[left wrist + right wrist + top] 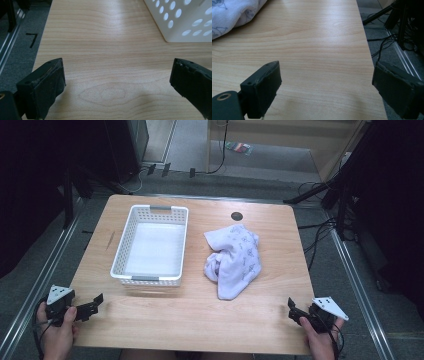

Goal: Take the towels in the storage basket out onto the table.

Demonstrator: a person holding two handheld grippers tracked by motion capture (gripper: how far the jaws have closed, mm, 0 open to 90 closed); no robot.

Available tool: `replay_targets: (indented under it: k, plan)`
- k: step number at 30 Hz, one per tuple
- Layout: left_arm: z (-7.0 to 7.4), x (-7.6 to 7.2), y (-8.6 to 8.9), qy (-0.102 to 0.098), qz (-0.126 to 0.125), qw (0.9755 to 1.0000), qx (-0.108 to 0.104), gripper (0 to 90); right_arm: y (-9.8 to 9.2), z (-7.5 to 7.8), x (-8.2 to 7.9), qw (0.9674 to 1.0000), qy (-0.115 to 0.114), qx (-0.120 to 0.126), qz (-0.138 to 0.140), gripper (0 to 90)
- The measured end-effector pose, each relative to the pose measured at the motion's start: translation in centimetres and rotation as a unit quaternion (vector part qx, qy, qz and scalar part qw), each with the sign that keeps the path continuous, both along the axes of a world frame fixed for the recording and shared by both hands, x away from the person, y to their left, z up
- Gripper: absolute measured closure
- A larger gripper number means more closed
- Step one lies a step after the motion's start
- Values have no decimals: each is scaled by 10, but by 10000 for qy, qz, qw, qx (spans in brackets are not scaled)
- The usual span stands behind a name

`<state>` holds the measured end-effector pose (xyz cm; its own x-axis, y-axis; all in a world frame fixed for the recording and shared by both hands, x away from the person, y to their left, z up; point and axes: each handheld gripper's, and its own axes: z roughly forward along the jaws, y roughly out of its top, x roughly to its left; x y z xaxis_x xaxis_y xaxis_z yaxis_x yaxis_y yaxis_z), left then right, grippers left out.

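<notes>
Left gripper [93, 303] near-left, jaws spread, empty; its view shows basket [185, 22] holes close up. Right gripper [292, 309] near-right, spread, empty. Cloth [233, 259] crumpled mid-table [200, 315], just right of basket; print visible in right gripper view.

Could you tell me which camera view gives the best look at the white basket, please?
The high view: the whole basket shows there, empty, left of the crumpled cloth. The left gripper view catches just one perforated corner at its upper right. The right gripper view looks at cloth and bare table instead.
</notes>
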<state>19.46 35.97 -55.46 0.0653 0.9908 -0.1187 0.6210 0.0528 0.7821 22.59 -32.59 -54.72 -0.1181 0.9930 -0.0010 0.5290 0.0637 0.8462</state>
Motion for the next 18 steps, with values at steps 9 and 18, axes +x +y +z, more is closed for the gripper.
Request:
replay_targets:
  k: [9, 18]
  plan:
    - [-1, 1, 0, 21, -5, 10000, -6, 2, 0, 0, 0, 10000, 4, -4, 4, 86]
    - [0, 2, 0, 82, -1, 10000, -3, 2, 0, 0, 0, 10000, 0, -7, 2, 86]
